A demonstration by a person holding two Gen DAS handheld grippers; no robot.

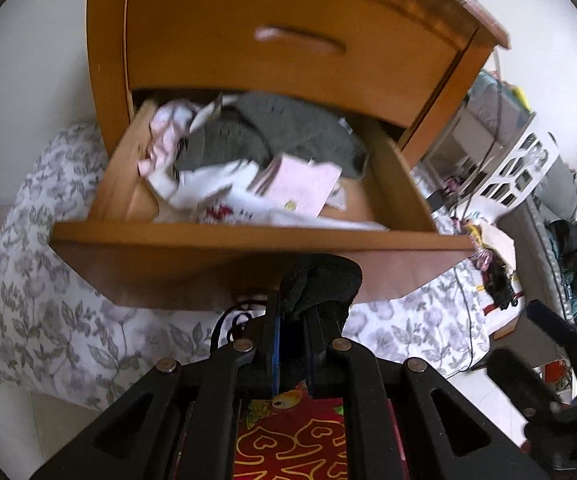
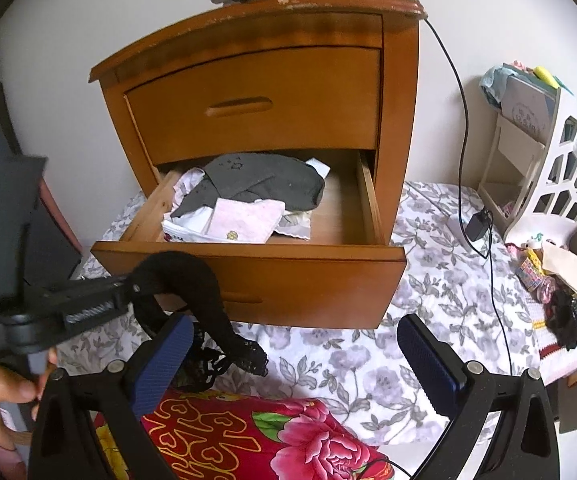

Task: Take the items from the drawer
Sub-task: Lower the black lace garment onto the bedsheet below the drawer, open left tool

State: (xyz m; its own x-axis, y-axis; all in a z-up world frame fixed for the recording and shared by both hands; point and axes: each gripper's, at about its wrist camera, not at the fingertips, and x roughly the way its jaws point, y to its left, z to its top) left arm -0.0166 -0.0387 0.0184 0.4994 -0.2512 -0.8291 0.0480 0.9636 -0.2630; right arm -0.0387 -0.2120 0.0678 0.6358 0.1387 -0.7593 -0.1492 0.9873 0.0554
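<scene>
Drawer [image 2: 248,236] is left pulled out, clothes inside; the black garment [image 2: 192,280], clamped in the left gripper's [image 1: 294,316] closed jaws, should be carried clear to the bed [image 2: 368,360] while the right gripper's [image 2: 292,356] jaws are kept open.

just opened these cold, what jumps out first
The open lower drawer of the wooden nightstand, stuffed with rumpled clothes, a dark grey garment on top. In front of it, the left gripper is shut on a black lacy garment, while the right gripper gapes open.
</scene>
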